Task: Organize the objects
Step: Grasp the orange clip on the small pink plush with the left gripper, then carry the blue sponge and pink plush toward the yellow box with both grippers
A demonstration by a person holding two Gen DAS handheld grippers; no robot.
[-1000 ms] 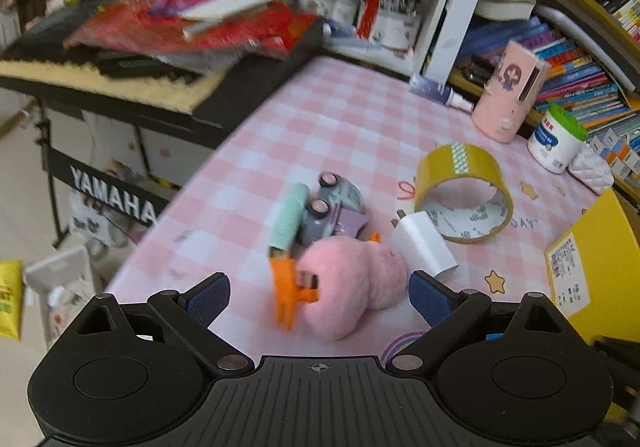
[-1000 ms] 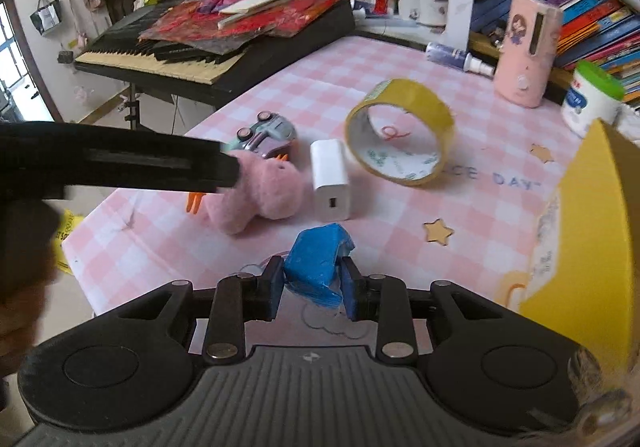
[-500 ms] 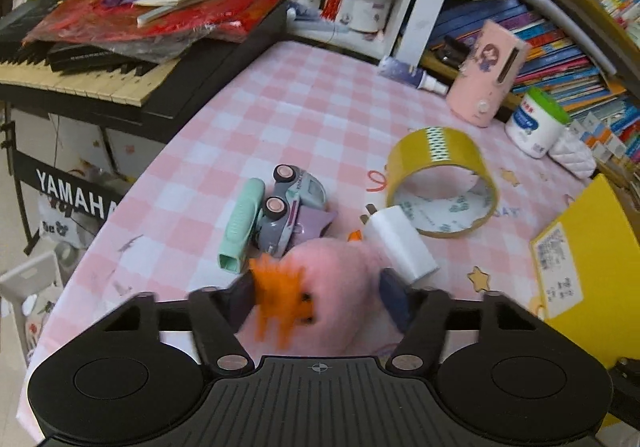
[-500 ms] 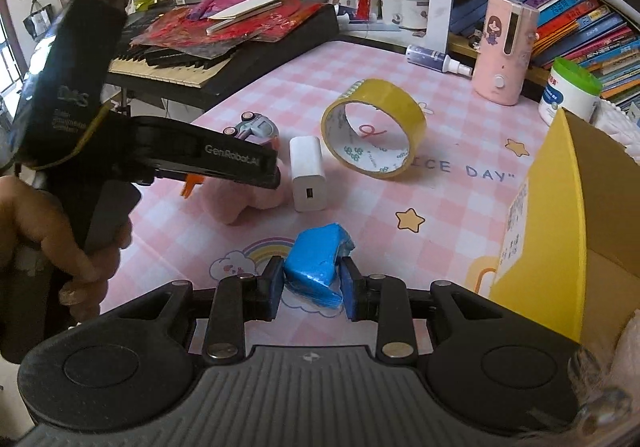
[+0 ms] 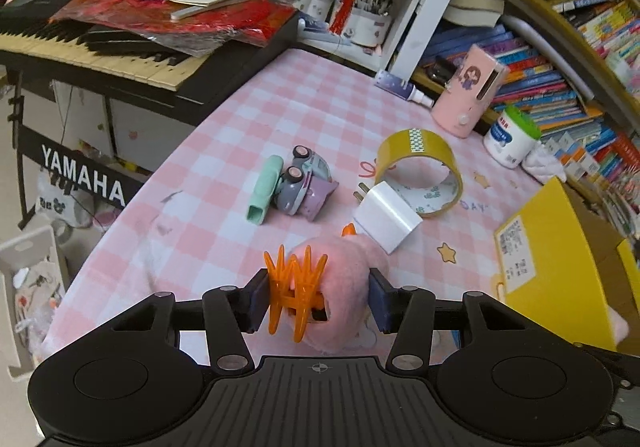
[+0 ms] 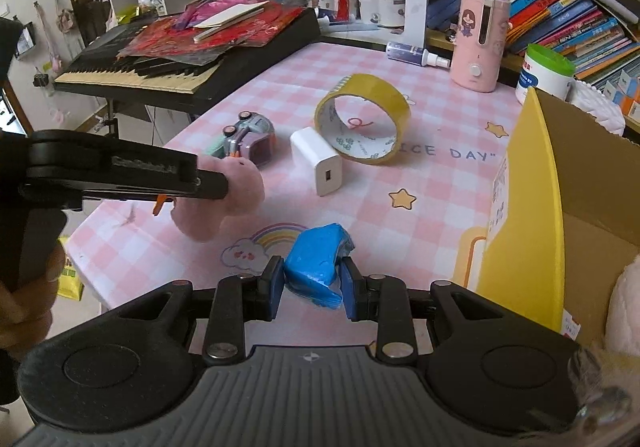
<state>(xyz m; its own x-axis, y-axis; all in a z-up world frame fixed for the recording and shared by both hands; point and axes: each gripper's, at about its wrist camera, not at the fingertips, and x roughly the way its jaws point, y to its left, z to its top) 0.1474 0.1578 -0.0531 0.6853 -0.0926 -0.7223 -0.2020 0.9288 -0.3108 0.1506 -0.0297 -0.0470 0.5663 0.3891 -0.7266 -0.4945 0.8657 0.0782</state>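
Note:
My left gripper [image 5: 318, 301] is shut on a pink plush toy [image 5: 344, 279] with orange feet and holds it just above the pink checked table [image 5: 280, 115]. The toy also shows in the right wrist view [image 6: 236, 187]. My right gripper [image 6: 312, 287] is shut on a crumpled blue packet [image 6: 318, 261]. A white charger [image 5: 386, 217], a roll of yellow tape [image 5: 420, 171], a toy car [image 5: 304, 183] and a mint green tube [image 5: 264, 191] lie on the table. An open yellow cardboard box [image 6: 532, 215] stands at the right.
A Yamaha keyboard [image 5: 100, 47] piled with red wrapping stands off the table's left edge. A pink dispenser [image 5: 468, 91], a white green-lidded jar [image 5: 512, 139], pen pots [image 5: 360, 15] and bookshelves line the back and right. Something pink lies in the box [image 6: 624, 311].
My left gripper moved forward over the pink plush toy, closed on it and lifted it slightly. My right gripper kept hold of the blue packet and drew nearer the yellow box.

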